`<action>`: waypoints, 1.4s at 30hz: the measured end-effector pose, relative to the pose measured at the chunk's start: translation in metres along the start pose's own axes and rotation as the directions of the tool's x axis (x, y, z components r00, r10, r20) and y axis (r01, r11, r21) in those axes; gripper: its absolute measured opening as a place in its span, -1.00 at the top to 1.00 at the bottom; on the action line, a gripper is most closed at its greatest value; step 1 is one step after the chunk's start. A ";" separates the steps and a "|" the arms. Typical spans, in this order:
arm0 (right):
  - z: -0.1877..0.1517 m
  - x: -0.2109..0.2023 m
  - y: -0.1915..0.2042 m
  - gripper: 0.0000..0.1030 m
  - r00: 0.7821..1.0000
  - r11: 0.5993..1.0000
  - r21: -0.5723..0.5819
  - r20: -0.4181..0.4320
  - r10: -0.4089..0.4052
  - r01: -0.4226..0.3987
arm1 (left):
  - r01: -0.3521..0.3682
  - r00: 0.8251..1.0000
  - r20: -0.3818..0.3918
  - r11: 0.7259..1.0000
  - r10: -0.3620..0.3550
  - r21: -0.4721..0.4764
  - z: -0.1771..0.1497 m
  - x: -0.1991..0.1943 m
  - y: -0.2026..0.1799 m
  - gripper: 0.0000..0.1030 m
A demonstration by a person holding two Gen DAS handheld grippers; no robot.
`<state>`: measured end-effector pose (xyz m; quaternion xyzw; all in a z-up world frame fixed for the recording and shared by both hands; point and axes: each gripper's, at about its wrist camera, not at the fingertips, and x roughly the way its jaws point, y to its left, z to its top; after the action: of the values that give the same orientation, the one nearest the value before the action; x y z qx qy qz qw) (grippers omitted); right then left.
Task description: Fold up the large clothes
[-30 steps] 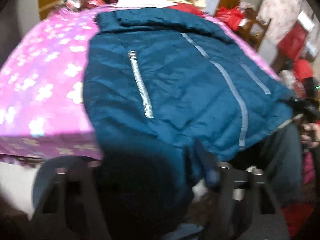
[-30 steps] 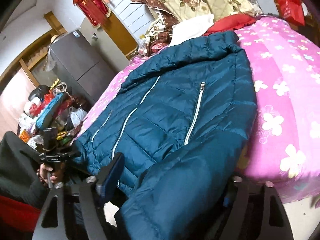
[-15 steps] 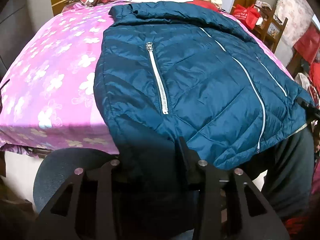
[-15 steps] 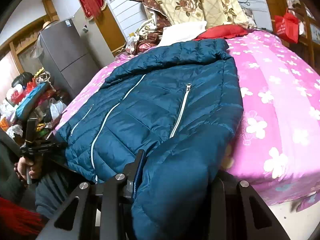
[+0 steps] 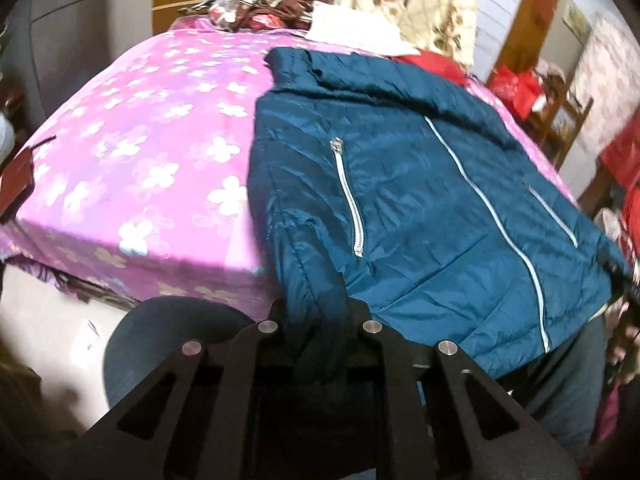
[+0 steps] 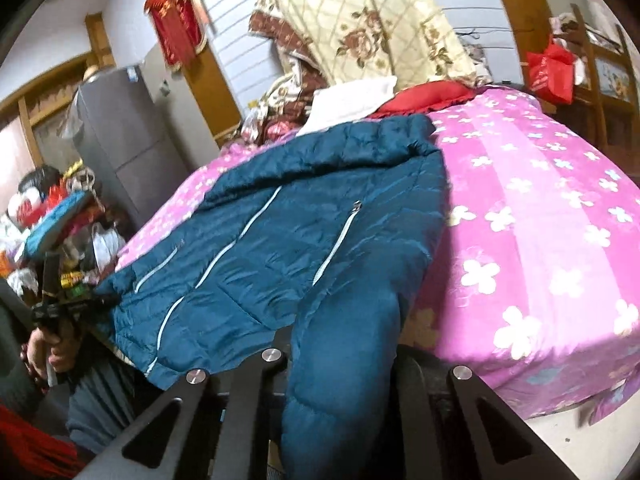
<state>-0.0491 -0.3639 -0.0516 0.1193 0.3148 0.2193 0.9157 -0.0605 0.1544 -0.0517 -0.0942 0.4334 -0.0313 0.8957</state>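
Observation:
A dark teal padded jacket (image 5: 420, 200) with pale zips lies front-up on a bed with a pink flowered cover (image 5: 132, 152); its hem end hangs over the near edge. My left gripper (image 5: 316, 320) is shut on a fold of the jacket's lower left side. In the right wrist view the jacket (image 6: 280, 240) lies the same way, and my right gripper (image 6: 340, 356) is shut on its hanging sleeve (image 6: 344, 360) at the bed's edge. The other gripper (image 6: 60, 304) shows at far left, held in a hand.
Pillows and a folded floral quilt (image 6: 372, 32) are piled at the bed's head. A grey cabinet (image 6: 120, 140) and cluttered items stand left of the bed. A wooden chair with a red bag (image 6: 552, 68) stands at right. A dark round stool (image 5: 168, 344) sits below the bed edge.
Both grippers have closed tighter on the jacket and drawn it toward the bed's near edge. The left jaws have narrowed onto a thin fold. Both views have tilted up slightly.

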 end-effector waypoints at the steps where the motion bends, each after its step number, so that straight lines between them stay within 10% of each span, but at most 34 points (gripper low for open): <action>1: 0.000 -0.002 0.000 0.75 1.000 1.000 -0.004 0.001 -0.004 0.004 | -0.007 1.000 -0.002 1.000 0.007 -0.009 0.001 -0.001 0.000 0.81; 14: 0.015 -0.005 0.001 0.75 0.996 0.996 0.031 0.037 -0.082 0.081 | -0.224 0.973 0.047 0.973 0.226 -0.047 0.017 -0.013 -0.025 0.81; 42: 0.024 -0.060 0.031 0.75 0.986 0.996 -0.022 0.149 -0.077 0.081 | -0.124 0.966 0.207 0.978 0.157 -0.166 0.015 -0.081 0.006 0.81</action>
<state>-0.0861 -0.3669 0.0096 0.1098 0.2473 0.1776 0.9462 -0.0988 0.1738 0.0187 -0.1339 0.3387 0.0760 0.9282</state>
